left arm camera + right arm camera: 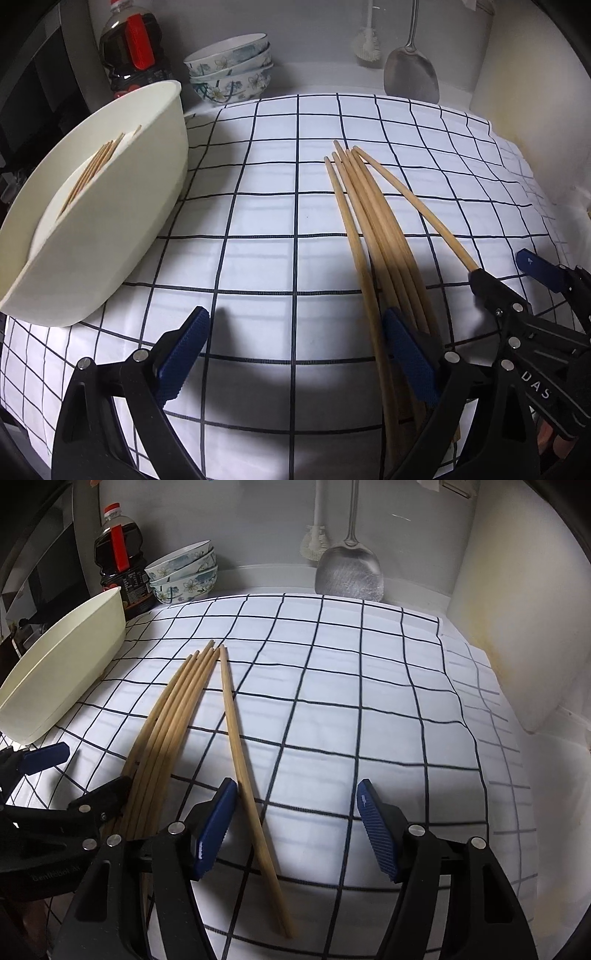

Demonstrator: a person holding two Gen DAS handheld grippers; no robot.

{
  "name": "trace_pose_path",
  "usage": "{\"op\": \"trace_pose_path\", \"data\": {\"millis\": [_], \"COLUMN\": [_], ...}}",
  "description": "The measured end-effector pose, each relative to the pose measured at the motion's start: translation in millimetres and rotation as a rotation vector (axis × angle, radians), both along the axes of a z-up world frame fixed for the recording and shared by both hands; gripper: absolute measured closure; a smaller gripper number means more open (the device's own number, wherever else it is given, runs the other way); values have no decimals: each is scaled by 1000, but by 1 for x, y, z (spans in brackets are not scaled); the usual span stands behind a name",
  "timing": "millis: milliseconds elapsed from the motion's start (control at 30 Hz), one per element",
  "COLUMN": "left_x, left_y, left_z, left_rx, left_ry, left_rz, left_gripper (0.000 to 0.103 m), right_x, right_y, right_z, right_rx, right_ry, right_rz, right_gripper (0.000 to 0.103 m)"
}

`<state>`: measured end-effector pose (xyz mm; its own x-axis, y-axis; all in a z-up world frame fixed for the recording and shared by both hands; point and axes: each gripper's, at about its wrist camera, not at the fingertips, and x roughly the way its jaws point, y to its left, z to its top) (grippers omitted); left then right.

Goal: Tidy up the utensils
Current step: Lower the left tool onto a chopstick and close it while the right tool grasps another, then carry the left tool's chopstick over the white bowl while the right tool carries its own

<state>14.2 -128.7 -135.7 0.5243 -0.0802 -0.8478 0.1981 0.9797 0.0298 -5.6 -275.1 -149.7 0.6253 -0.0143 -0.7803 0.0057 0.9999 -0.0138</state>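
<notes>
- The chopsticks (pixel 173 738) lie in a loose fan on the checked cloth (pixel 369 720) over the table, thin tips pointing toward the back wall; one separate chopstick (pixel 247 786) lies just to the right of the bundle.
- More chopsticks (pixel 94 168) already sit inside the cream oval tub (pixel 110 229) at the left, which looks like the place to collect them.
- The right gripper (pixel 297 834) has its jaws wide apart and holds nothing; the separate chopstick runs between them, close beside the left pad, not pressed.
- The left gripper (pixel 295 354) is also spread wide and empty; its right finger lies on or just over the bundle's thick ends, and I cannot tell which.
- Handling, as I judge it: these are light, stiff, round wooden sticks that will roll and pivot easily. Gripping near the middle or thick end, square across the shaft, should limit swinging. A single stick lying flat on soft cloth leaves little to bite on, so the pads must press into the cloth.
</notes>
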Motion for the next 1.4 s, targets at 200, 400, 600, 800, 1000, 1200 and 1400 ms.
{"op": "trace_pose_path", "data": {"millis": [200,400,600,800,1000,1200,1400], "left_x": [7,1,2,1,0,1,11], "left_y": [-1,-10,-14,-5,3,26,77], "left_z": [-1,4,7,13,43,90,128], "left_rx": [-30,-38,-33,-41,-63,-85,-81], "left_ry": [0,-32,-17,25,-3,-83,-185], "left_rz": [5,-45,-79,-81,-95,-101,-16], "left_gripper": [19,62,96,96,96,96,96], "right_x": [13,14,14,7,-3,-5,13], "right_y": [2,12,16,8,9,24,62], "right_z": [0,2,3,6,29,72,108], "right_rx": [-3,3,18,129,201,232,260], "right_ry": [3,8,13,29,-1,-69,-127], "right_rz": [41,120,110,45,3,-15,48], "right_gripper": [39,65,97,97,97,97,97]}}
